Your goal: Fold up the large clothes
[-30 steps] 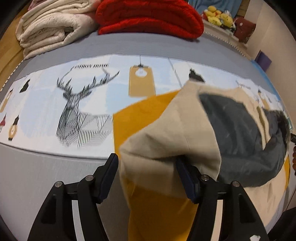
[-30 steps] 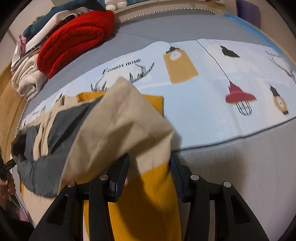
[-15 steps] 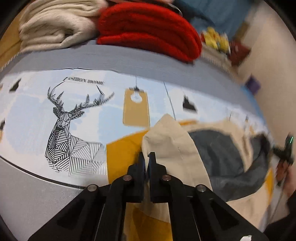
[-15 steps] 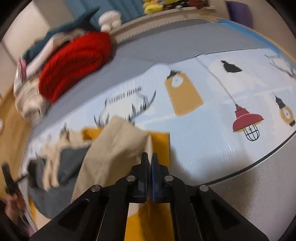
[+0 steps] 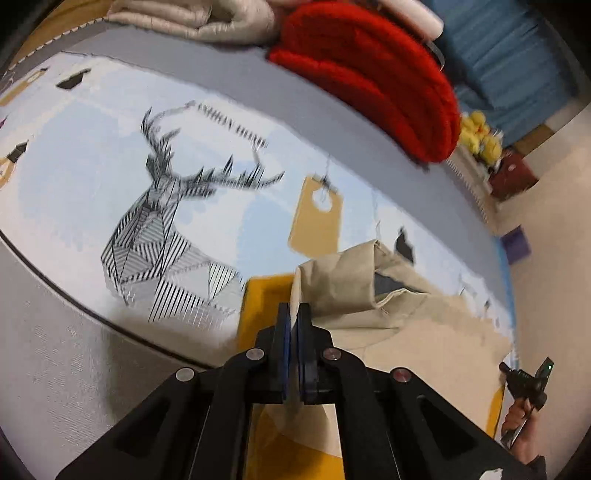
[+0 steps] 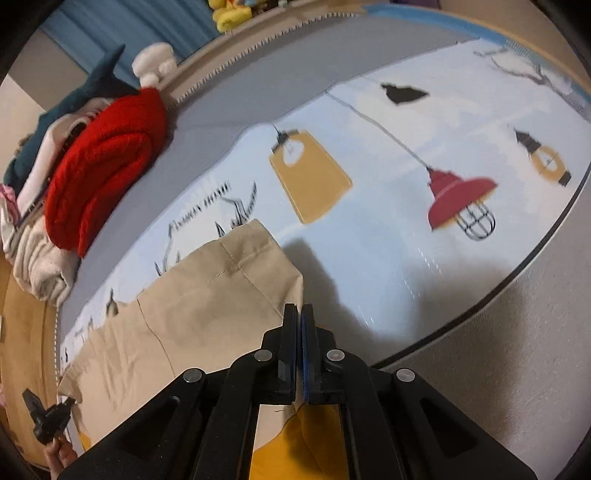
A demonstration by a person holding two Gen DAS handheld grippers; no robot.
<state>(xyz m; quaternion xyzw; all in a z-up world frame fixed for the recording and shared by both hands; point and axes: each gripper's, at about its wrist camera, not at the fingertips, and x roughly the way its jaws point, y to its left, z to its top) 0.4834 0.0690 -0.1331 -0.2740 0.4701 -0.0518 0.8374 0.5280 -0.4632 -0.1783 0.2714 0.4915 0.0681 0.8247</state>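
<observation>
A large beige, mustard-yellow and grey garment [image 5: 417,325] lies on a printed bed cover. My left gripper [image 5: 294,314] is shut on a beige edge of it, with a yellow panel just left of the fingers. My right gripper [image 6: 299,317] is shut on the other beige edge of the garment [image 6: 207,306], which stretches flat to the left. Yellow fabric hangs under both grippers. Each gripper shows small at the far edge of the other's view.
The bed cover [image 5: 177,206] has deer and lamp prints [image 6: 458,199]. A folded red knit [image 5: 373,74] and cream blankets [image 5: 192,14] are stacked at the far side; they also show in the right wrist view [image 6: 99,162]. Grey mattress edge [image 6: 517,350] lies nearby.
Both grippers went from open around the fabric to shut on it. The garment has been drawn out flatter, and the grey lining is now mostly covered by beige.
</observation>
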